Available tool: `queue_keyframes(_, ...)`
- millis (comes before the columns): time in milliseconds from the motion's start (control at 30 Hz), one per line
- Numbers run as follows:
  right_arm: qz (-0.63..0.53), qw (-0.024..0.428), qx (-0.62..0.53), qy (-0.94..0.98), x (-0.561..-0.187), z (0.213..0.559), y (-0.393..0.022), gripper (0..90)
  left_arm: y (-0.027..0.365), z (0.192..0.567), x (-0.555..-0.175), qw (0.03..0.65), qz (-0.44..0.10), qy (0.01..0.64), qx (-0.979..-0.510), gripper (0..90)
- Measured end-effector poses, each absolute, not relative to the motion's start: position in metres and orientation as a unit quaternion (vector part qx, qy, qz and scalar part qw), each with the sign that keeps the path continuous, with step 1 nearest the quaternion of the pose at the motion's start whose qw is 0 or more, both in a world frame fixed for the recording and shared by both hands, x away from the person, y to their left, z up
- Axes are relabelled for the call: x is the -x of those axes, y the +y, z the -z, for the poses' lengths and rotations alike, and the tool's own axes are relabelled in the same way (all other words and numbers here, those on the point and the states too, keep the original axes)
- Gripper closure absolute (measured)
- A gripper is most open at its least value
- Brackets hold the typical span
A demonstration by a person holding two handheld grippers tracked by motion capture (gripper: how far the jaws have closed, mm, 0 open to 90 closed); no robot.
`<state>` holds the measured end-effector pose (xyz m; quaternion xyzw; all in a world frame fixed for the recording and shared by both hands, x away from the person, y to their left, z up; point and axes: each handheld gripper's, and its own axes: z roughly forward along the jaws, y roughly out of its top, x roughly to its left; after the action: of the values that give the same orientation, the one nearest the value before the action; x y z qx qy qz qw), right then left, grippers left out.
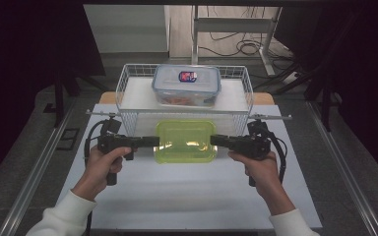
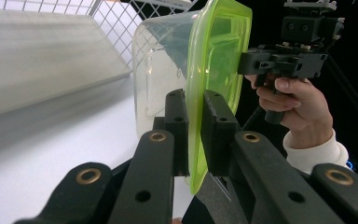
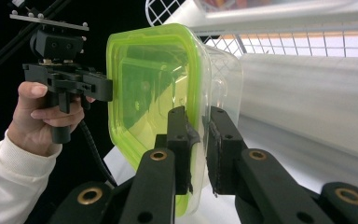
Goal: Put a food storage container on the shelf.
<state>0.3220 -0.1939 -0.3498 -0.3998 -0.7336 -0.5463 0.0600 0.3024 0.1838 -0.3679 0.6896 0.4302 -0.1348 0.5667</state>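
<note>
Overhead light falling bright on white counter (image 1: 187,196), surroundings sinking into near black. Glare glinting off green lid (image 1: 185,141). High view looking soft, slightly grainy. Gripper views bending at edges, near fingers (image 2: 177,121) blurring, background wire basket (image 3: 303,44) washing out.

A white table (image 1: 177,196) bears 1 wire rack (image 1: 128,83), seemingly.

The wire shelf (image 1: 128,88) stands right behind the green-lidded box (image 1: 186,141), blocking the way forward; its top carries a blue-lidded box (image 1: 186,84). The white surface (image 1: 187,196) toward the person lies open for a hand to pass.
</note>
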Motion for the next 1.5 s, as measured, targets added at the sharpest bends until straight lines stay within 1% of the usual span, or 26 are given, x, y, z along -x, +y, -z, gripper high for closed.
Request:
queue_keyframes(267,0.551,0.054,0.397,-0.732,-0.330,0.331,-0.191,80.2,0.187,0.349,-0.312,0.572,0.128,0.421,-0.692,82.0)
queue_keyframes(567,0.554,0.051,0.394,-0.731,-0.337,0.318,-0.189,80.2,0.190,0.336,-0.321,0.576,0.127,0.416,-0.692,82.0)
queue_keyframes(1000,0.565,0.036,0.387,-0.728,-0.354,0.291,-0.188,80.2,0.191,0.307,-0.344,0.578,0.121,0.404,-0.699,82.0)
queue_keyframes(1300,0.570,0.038,0.388,-0.724,-0.373,0.274,-0.190,80.2,0.190,0.287,-0.363,0.576,0.119,0.400,-0.703,82.0)
queue_keyframes(1500,0.566,0.042,0.394,-0.723,-0.383,0.269,-0.189,80.2,0.192,0.285,-0.376,0.576,0.126,0.402,-0.700,82.1)
